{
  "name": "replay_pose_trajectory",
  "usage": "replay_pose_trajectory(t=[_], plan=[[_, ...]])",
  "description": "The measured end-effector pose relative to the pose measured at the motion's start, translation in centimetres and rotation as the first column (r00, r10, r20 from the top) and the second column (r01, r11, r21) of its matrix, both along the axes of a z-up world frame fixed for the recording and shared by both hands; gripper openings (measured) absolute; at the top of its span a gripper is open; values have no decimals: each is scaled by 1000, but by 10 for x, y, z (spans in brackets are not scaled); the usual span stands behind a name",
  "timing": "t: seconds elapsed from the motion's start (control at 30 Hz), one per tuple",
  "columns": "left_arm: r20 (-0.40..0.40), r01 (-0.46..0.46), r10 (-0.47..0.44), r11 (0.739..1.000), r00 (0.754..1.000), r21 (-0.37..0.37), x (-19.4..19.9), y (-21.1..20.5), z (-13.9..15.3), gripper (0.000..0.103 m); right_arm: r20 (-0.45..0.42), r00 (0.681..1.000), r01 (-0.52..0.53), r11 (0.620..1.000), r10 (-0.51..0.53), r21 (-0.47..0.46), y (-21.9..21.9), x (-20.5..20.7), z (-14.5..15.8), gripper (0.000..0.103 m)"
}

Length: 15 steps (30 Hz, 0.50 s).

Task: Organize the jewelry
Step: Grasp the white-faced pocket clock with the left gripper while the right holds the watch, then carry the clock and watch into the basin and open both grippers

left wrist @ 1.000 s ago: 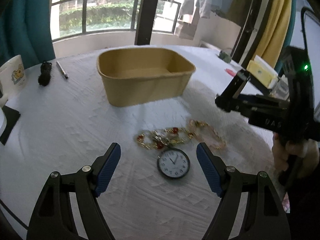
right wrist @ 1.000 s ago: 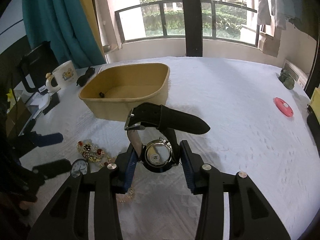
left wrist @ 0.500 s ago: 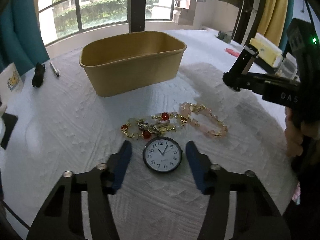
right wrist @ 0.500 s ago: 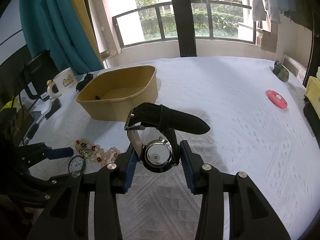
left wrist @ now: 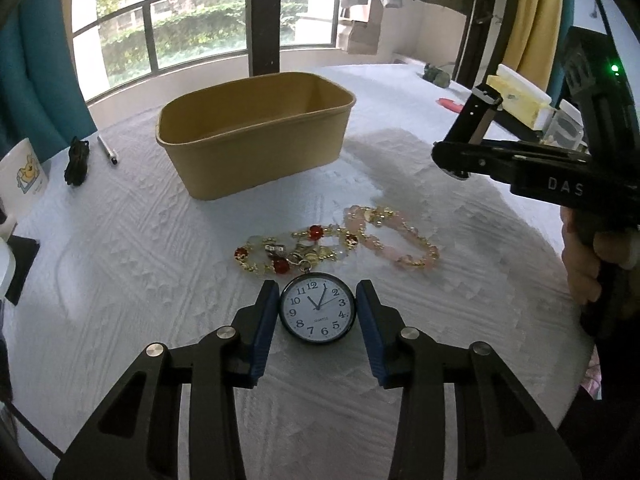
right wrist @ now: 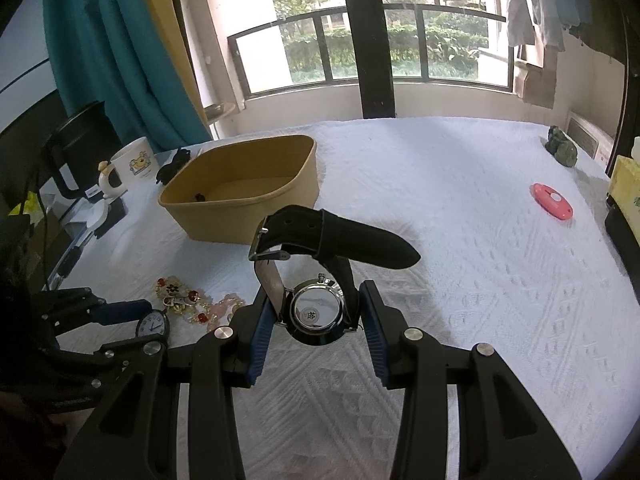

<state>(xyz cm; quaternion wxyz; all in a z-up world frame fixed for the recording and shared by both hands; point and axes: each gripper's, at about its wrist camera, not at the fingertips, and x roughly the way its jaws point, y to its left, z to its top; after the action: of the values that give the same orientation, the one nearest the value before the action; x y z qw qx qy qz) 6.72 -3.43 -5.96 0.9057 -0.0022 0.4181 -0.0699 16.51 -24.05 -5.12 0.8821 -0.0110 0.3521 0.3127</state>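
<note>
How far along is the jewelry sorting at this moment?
Barely begun: the tan bin holds only one small dark item. The right hand-held gripper grips a black-strapped wristwatch above the table. The left hand-held gripper is closing around the pocket watch. The beaded bracelets lie unsorted.

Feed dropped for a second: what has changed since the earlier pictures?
The left tongs have moved in around the pocket watch and are closing on it. The right tongs still hold the wristwatch; the bracelets and the tan box haven't moved.
</note>
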Motion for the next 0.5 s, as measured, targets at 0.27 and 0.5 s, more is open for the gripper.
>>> replay_pose_trajectory(t=[0.27, 0.5], plan=[[37, 13, -13, 1000, 999, -7, -10, -1, 9, 42, 22, 1000, -1, 1000, 1, -2, 0, -9, 6, 42], [73, 12, -11, 1000, 997, -12, -14, 1, 20, 42, 39, 999, 0, 1000, 0, -2, -2, -15, 13, 42]])
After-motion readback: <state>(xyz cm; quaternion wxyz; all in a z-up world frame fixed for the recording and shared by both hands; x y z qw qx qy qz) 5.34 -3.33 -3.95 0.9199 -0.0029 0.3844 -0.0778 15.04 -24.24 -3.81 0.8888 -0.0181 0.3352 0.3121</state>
